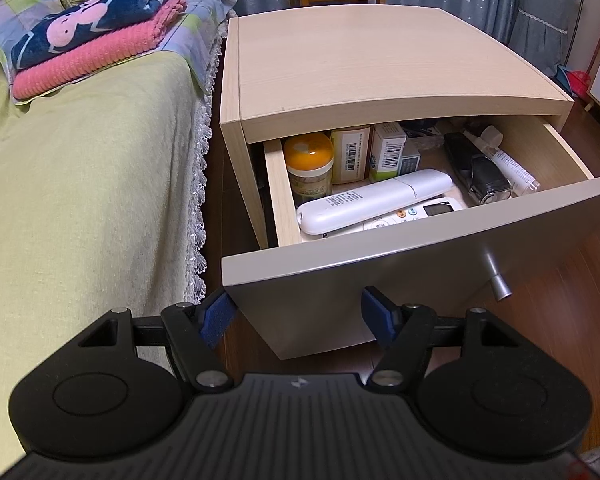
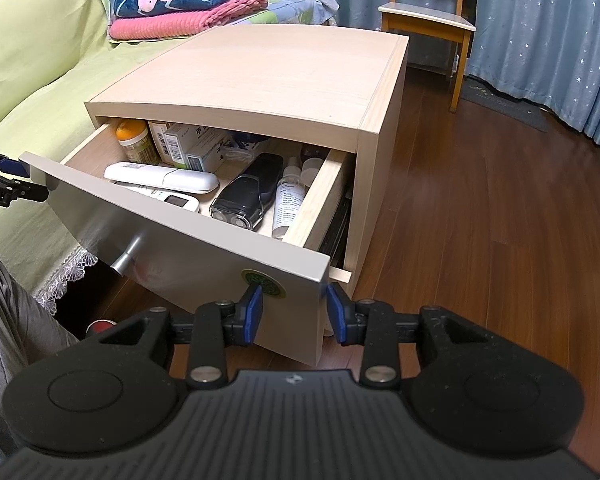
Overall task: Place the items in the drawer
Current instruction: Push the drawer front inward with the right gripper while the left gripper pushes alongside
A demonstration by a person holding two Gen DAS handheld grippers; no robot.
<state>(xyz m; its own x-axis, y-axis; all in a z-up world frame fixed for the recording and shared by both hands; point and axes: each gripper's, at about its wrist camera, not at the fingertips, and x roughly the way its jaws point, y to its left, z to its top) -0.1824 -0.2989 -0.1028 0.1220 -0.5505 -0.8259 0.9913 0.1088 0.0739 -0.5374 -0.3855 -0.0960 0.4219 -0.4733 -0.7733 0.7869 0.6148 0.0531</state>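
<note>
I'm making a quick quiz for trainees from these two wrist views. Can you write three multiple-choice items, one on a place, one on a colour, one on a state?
1. Where does the black shaver lie in the drawer?
A. Left of the orange-capped jar
B. Between the white remotes and the clear bottle
C. On top of the nightstand

2. What colour is the jar's cap?
A. Orange
B. Blue
C. White

3. How do both grippers stand?
A. Each shut on a remote
B. Left open, right shut on the knob
C. Both open and empty

Answers: 1 B, the shaver has the remotes to its left and the bottle to its right. 2 A, the cap is orange. 3 C, the left gripper and right gripper show spread fingers holding nothing.
</note>
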